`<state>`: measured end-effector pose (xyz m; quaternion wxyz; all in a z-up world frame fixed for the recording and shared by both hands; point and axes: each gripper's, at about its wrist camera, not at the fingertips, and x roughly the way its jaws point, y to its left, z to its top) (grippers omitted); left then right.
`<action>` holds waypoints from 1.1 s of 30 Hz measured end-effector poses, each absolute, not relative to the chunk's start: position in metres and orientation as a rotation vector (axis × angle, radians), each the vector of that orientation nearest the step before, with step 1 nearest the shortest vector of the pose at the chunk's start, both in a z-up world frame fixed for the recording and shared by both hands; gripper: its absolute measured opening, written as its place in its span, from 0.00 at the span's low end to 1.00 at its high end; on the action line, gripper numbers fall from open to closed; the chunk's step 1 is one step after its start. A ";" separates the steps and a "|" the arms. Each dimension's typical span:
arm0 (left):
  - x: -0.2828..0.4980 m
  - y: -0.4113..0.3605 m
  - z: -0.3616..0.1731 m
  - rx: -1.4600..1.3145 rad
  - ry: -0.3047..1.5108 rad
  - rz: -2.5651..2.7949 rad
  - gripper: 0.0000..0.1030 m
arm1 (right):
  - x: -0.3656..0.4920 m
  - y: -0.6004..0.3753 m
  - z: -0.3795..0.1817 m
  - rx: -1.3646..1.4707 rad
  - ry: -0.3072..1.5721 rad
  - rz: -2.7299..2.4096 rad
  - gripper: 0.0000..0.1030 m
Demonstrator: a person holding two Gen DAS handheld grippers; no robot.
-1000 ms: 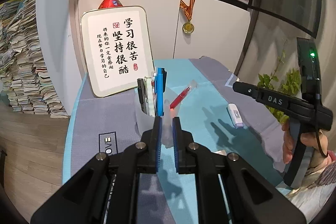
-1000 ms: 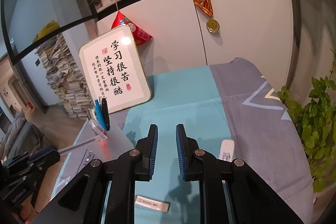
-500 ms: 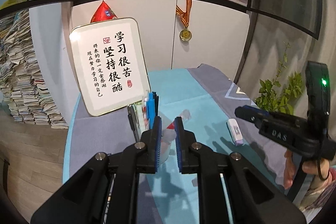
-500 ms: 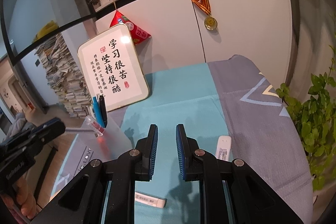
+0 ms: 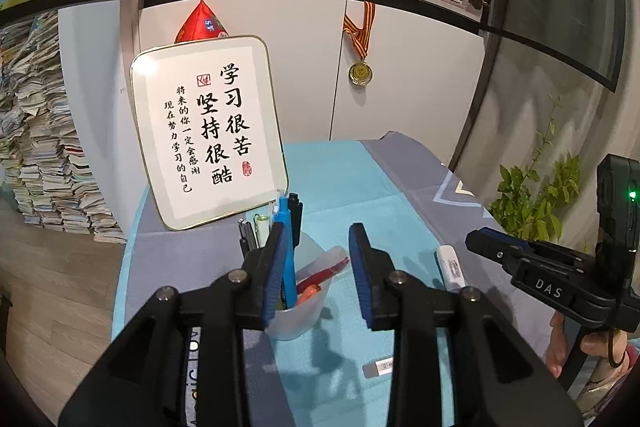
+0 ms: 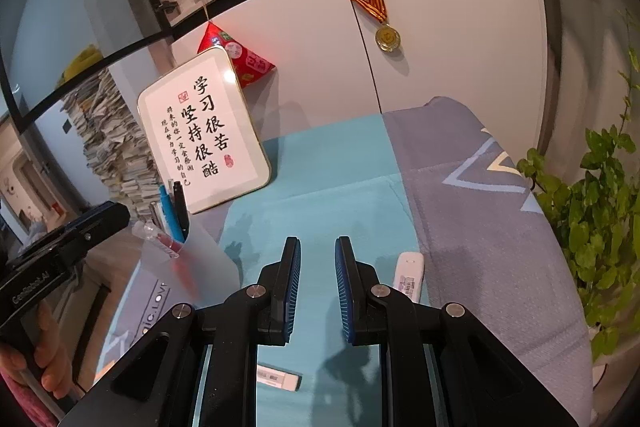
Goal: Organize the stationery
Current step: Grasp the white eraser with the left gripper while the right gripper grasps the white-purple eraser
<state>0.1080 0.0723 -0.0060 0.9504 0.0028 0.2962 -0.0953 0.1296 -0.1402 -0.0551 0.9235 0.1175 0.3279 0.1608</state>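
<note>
The red pen point(image 5: 325, 271) that our left tool point(image 5: 318, 267) gripped a moment ago now leans inside the translucent cup point(image 5: 301, 301), and that tool has spread wide and released above it. Our right tool point(image 6: 317, 287) hangs parted, grasping nothing, over open teal tabletop point(image 6: 340, 163), a white correction tape point(image 6: 408, 275) just right and an eraser point(image 6: 278, 377) beneath.

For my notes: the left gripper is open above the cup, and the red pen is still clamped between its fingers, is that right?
Not quite. The left gripper is open above the cup, but the red pen lies inside the cup, leaning on its rim, not between the fingers. The left wrist view shows this.
</note>
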 end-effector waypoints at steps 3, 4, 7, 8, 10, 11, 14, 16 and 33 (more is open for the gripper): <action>0.106 0.070 -0.004 0.015 0.593 -0.191 0.29 | 0.130 -0.141 -0.056 0.242 0.673 0.332 0.17; 0.104 0.070 -0.003 0.019 0.590 -0.190 0.29 | 0.130 -0.141 -0.056 0.241 0.673 0.332 0.17; 0.101 0.068 -0.002 0.025 0.583 -0.190 0.30 | 0.129 -0.142 -0.056 0.242 0.674 0.332 0.17; 0.099 0.068 -0.002 0.028 0.580 -0.189 0.31 | 0.129 -0.142 -0.056 0.243 0.674 0.332 0.17; 0.097 0.066 -0.001 0.038 0.575 -0.187 0.33 | 0.129 -0.142 -0.057 0.244 0.675 0.331 0.17; 0.095 0.065 -0.001 0.043 0.572 -0.188 0.33 | 0.129 -0.142 -0.056 0.243 0.675 0.331 0.17; 0.090 0.063 0.000 0.048 0.564 -0.195 0.35 | 0.128 -0.144 -0.058 0.248 0.679 0.328 0.17; 0.087 0.061 0.002 0.053 0.556 -0.197 0.36 | 0.126 -0.145 -0.058 0.251 0.679 0.326 0.17; 0.042 -0.001 -0.069 0.387 0.716 -0.498 0.49 | 0.125 -0.178 -0.064 0.327 0.723 0.239 0.30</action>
